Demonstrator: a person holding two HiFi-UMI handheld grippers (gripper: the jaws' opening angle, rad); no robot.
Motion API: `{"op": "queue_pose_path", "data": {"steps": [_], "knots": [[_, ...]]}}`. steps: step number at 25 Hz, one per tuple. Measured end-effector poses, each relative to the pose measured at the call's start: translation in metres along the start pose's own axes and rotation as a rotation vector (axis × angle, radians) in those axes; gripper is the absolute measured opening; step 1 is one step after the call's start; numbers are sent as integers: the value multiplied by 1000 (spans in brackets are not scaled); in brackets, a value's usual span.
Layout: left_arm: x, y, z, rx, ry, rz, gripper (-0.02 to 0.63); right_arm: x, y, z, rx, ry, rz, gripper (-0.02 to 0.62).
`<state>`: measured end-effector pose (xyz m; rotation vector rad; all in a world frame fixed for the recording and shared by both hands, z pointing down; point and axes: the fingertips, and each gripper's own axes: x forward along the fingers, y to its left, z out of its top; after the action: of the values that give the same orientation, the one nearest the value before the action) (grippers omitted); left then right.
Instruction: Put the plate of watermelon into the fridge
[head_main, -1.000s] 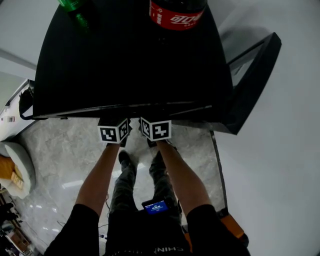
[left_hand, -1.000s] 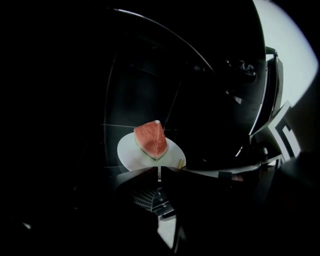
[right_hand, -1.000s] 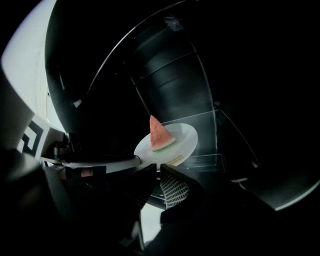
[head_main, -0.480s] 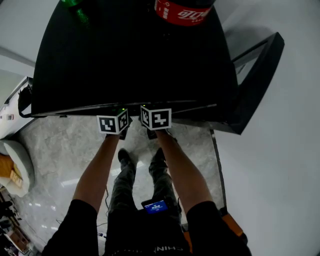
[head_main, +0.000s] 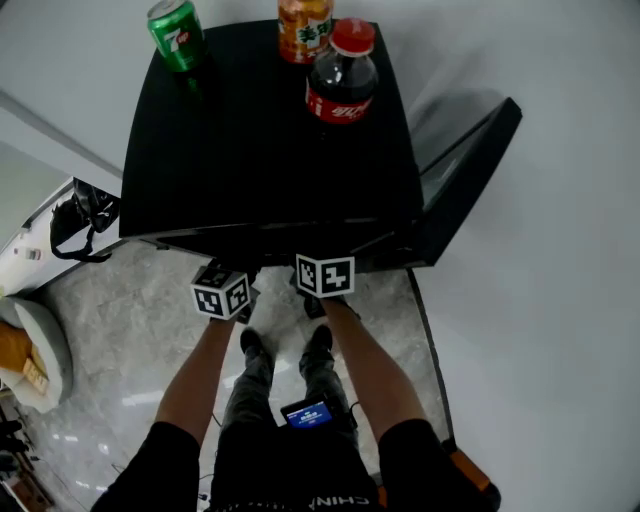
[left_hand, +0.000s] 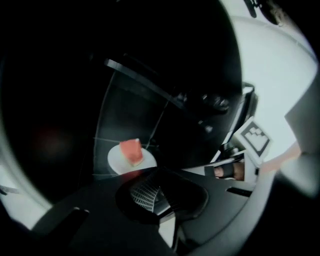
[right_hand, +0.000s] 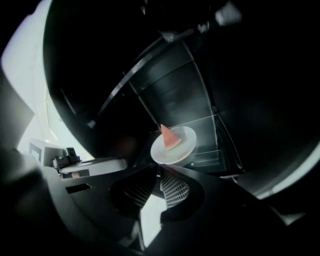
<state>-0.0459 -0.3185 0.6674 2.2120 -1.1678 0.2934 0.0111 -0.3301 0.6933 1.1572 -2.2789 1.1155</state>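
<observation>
A white plate (right_hand: 174, 145) with a red watermelon wedge (right_hand: 169, 136) rests on a glass shelf (right_hand: 215, 142) inside the dark fridge; the left gripper view also shows the plate (left_hand: 120, 162) and the wedge (left_hand: 132, 151). My left gripper (left_hand: 156, 182) sits just short of the plate, jaws shut with nothing between them. My right gripper (right_hand: 159, 176) has its tips together near the plate's rim, apart from it. From the head view, both the left gripper (head_main: 222, 290) and the right gripper (head_main: 325, 275) sit at the fridge's front edge.
The black fridge top (head_main: 260, 150) carries a green can (head_main: 176, 33), an orange can (head_main: 305, 28) and a cola bottle (head_main: 342, 72). The fridge door (head_main: 465, 180) stands open to the right. A black bag (head_main: 75, 215) sits on the left and a white wall on the right.
The head view has drawn back, so the cans and bottle now show whole. Both grippers have come a little back from under the fridge's front edge.
</observation>
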Motion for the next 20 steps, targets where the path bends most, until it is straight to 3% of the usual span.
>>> {"op": "queue_pose_path", "data": {"steps": [4,9,15,20], "knots": [[-44,-39,25,14,-62,-101,14,-46,23,6,56,5,45,34],[-88,-84,27,28,-93,-254,12,-102,53,6,160,-35,116,34],[-114,-93,28,-110,-158,-271,14,-140,65,4,270,-123,138,34],[-118,-90,42,-123,-184,-251,14,-149,68,25,271,-191,148,34]]}}
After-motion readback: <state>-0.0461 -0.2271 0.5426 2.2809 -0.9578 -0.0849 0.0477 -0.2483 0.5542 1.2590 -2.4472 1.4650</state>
